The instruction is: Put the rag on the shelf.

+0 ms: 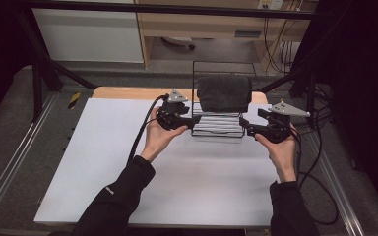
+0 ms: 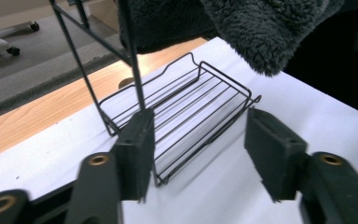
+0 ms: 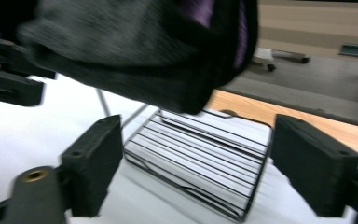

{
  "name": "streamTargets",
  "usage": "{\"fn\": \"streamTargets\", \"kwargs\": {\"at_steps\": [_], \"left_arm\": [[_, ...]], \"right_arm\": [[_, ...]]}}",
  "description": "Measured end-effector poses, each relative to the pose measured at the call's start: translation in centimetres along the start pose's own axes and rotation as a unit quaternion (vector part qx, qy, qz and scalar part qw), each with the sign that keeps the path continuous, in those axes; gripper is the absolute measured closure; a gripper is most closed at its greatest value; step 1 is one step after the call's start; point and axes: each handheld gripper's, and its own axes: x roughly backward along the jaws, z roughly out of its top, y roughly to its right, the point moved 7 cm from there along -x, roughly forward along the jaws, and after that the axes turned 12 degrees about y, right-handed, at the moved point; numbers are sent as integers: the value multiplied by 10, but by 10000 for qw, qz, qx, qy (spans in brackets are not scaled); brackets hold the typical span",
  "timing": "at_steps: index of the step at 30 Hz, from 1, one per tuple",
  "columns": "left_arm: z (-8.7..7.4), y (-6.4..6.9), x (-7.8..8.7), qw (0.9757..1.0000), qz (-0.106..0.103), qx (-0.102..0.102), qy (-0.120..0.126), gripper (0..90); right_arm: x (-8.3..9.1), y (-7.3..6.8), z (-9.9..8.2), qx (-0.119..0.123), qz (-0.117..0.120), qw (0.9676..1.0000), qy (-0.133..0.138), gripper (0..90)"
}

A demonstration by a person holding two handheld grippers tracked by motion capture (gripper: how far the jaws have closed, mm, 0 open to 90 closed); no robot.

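A person sits at a white table (image 1: pixel 128 196) holding a two-jaw gripper in each hand, one on either side of a black wire rack (image 1: pixel 220 125) that stands near the table's far edge. A dark grey fluffy towel (image 1: pixel 224 92) is draped over the rack's tall upright back frame, and its lower edge hangs just above the rack's flat wire shelf without touching it. The left gripper (image 1: pixel 193 123) sits just beside the rack's left end and the right gripper (image 1: pixel 243 125) just beside its right end. Both have their jaws standing wide apart with nothing between them; neither holds the towel or the rack. The step in hand looks like letting go after hanging the towel. To do it well, each hand should draw straight out to its own side, keeping the open jaws clear of the thin upright wires and the loose pile so nothing snags and drags the towel off. In the left gripper view the towel (image 2: pixel 270 32) looks thick, soft and shaggy. In the right gripper view the towel (image 3: pixel 135 51) is blurred and bulky above the shelf (image 3: pixel 205 163), folded over double. The shelf is made of thin parallel wires with a raised rim.
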Motion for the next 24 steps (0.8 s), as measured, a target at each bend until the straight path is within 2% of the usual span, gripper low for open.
{"fn": "streamTargets", "kwargs": {"at_steps": [6, 12, 17, 20, 24], "left_arm": [[-8, -4, 22, 9999, -10, -40, -142, 270], [-31, -16, 53, 9999, 99, 20, -113, 163], [-59, -28, 79, 9996, 215, 63, -197, 85], [-76, -36, 96, 9992, 341, 85, -208, 67], [-98, -45, 119, 9986, 459, 174, -177, 62]], "right_arm": [[9, -20, 11, 55, 310, 9995, -98, 84], [15, -37, 7, 65, 450, 9988, -192, 34], [14, -49, -4, 80, 552, 9980, -290, 8], [14, -57, -14, 28, 729, 9968, -319, 7], [14, -64, -31, 18, 825, 9958, -400, 7]]}}
